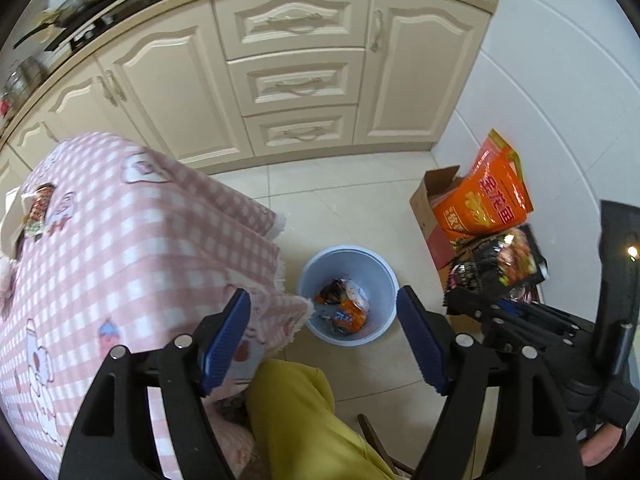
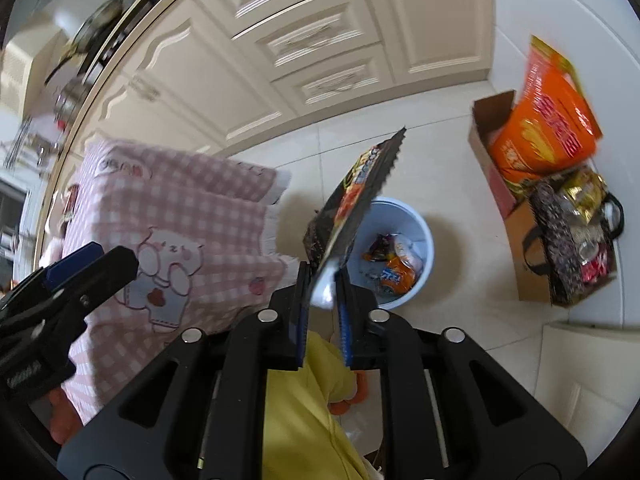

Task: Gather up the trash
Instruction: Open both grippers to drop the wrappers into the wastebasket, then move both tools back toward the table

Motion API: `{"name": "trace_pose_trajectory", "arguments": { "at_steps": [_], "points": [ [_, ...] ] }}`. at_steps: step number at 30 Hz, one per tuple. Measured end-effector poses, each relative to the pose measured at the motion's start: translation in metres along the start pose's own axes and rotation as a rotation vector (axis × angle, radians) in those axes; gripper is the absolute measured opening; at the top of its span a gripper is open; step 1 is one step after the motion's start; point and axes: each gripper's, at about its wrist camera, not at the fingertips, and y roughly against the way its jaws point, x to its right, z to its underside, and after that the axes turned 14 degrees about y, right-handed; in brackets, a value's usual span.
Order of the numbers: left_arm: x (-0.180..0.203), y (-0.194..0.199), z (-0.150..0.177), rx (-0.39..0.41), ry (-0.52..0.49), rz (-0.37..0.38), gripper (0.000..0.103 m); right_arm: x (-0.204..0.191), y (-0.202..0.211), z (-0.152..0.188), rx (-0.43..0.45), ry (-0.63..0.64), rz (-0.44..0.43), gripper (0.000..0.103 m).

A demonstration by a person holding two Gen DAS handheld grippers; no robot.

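A light blue trash bin (image 1: pixel 380 276) stands on the tiled floor beside the table, with several snack wrappers (image 1: pixel 346 304) inside; it also shows in the right wrist view (image 2: pixel 416 228). My left gripper (image 1: pixel 324 312) is open and empty, high above the bin. My right gripper (image 2: pixel 322 280) is shut on a black snack wrapper (image 2: pixel 360 188), held up over the bin's left side. In the left wrist view the same wrapper (image 1: pixel 500 264) and the right gripper (image 1: pixel 472 306) appear at the right. Another wrapper (image 1: pixel 38 210) lies on the table at the far left.
A table with a pink checked cloth (image 1: pixel 120 248) fills the left. Cream kitchen cabinets (image 1: pixel 296 72) run along the back. A cardboard box (image 1: pixel 432 208) with an orange bag (image 1: pixel 486 196) and a dark carrier bag (image 2: pixel 572 240) stand by the right wall. My yellow trouser leg (image 1: pixel 312 420) is below.
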Motion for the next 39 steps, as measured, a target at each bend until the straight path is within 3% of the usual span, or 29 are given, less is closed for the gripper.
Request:
{"name": "trace_pose_trajectory", "arguments": {
  "at_steps": [2,3,6,25,39],
  "points": [
    [-0.008,0.004,-0.002,0.014,0.006,-0.018,0.075,-0.008,-0.005,-0.007,-0.028,0.011,-0.002,0.051],
    [-0.012,0.006,-0.003,0.019,0.013,-0.026,0.076,-0.012,-0.006,-0.011,-0.029,0.022,0.003,0.072],
    [-0.024,0.011,-0.004,0.028,0.033,-0.029,0.076,-0.025,-0.001,-0.016,0.005,0.064,0.051,0.072],
    [-0.055,0.039,0.003,0.071,0.086,0.002,0.077,-0.073,0.047,-0.016,0.081,0.152,0.105,0.072],
    [-0.133,0.072,0.008,0.127,0.235,-0.023,0.082,-0.151,0.044,-0.029,0.075,0.297,0.052,0.073]
  ]
}}
